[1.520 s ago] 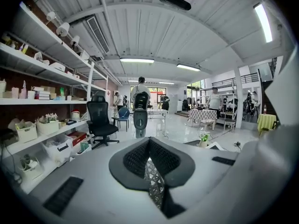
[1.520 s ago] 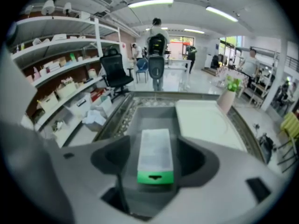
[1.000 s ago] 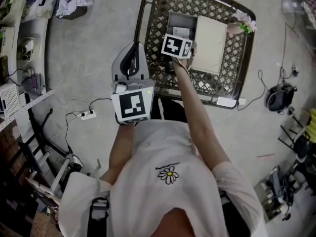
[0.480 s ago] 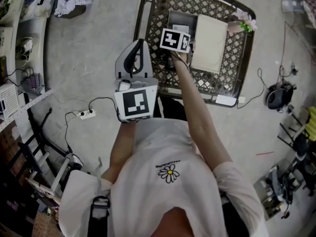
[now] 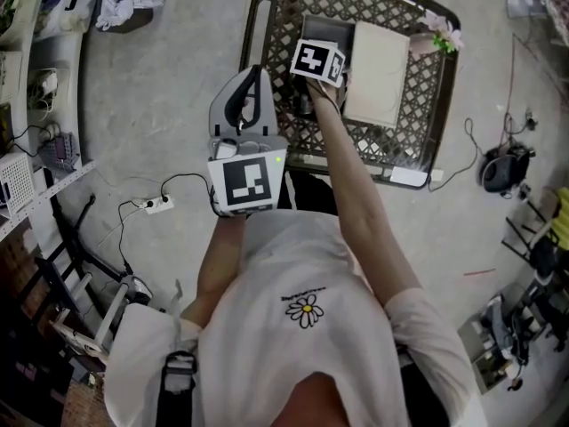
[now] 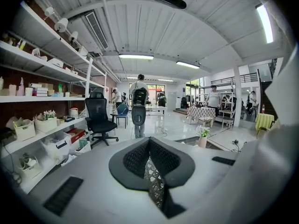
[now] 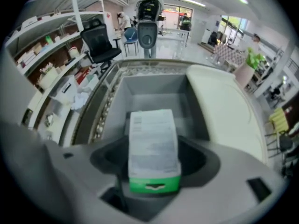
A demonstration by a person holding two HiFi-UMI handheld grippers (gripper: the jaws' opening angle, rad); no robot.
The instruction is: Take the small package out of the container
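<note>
The small package (image 7: 153, 148), white with printed text and a green end, sits between the jaws of my right gripper (image 7: 153, 164), which is shut on it. Beyond it lies the open grey container (image 7: 154, 90), with nothing else seen inside. In the head view the right gripper's marker cube (image 5: 317, 60) hovers at the near edge of the container (image 5: 327, 36) and hides the package. My left gripper (image 5: 252, 76) is held left of the table's edge over the floor, its jaws shut on nothing.
The container stands on a brown lattice metal table (image 5: 418, 114). A cream flat lid (image 5: 378, 63) lies right of the container. A small flower pot (image 5: 442, 36) is at the table's far right corner. A power strip and cables (image 5: 158, 205) lie on the floor at left.
The right gripper has shifted slightly farther over the container. The left gripper has moved forward, closer to the table's left edge.
</note>
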